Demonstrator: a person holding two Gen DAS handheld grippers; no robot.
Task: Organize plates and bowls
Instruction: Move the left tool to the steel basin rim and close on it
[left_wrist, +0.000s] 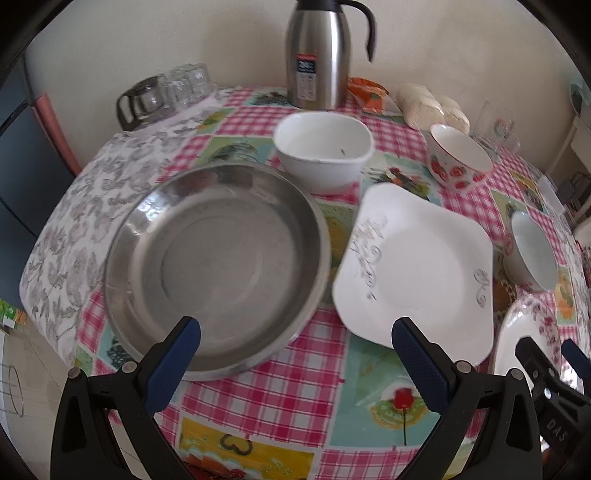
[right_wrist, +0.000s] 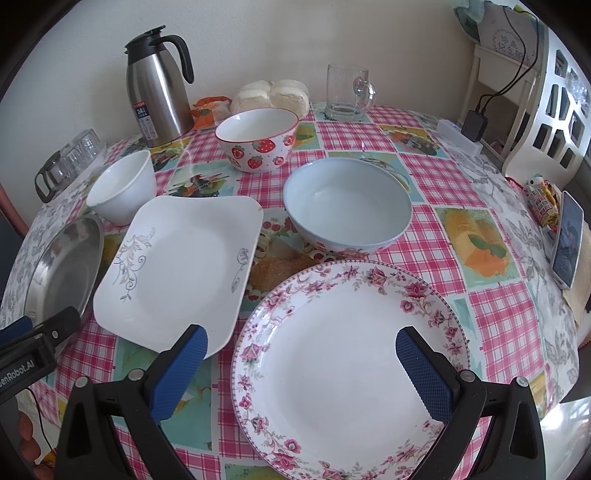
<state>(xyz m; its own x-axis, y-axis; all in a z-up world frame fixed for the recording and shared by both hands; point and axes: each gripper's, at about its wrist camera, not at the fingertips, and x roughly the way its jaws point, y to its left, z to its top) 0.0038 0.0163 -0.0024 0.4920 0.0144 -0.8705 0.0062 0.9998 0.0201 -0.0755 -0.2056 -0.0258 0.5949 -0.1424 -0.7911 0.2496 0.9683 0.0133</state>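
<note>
- Left gripper (left_wrist: 295, 332): fingers spread wide, empty, over the near rim of the steel pan (left_wrist: 216, 266).
- Right gripper (right_wrist: 301, 343): fingers spread wide, empty, above the floral plate (right_wrist: 340, 365).
- Square plate (right_wrist: 177, 269) lies between pan and floral plate on the surface (right_wrist: 491, 314).
- Behind them: white bowl (left_wrist: 323, 151), strawberry bowl (right_wrist: 256, 138), blue bowl (right_wrist: 349, 203), each apart.
- Flask (right_wrist: 157, 88) and glass mug (right_wrist: 347, 92) stand at the back.
</note>
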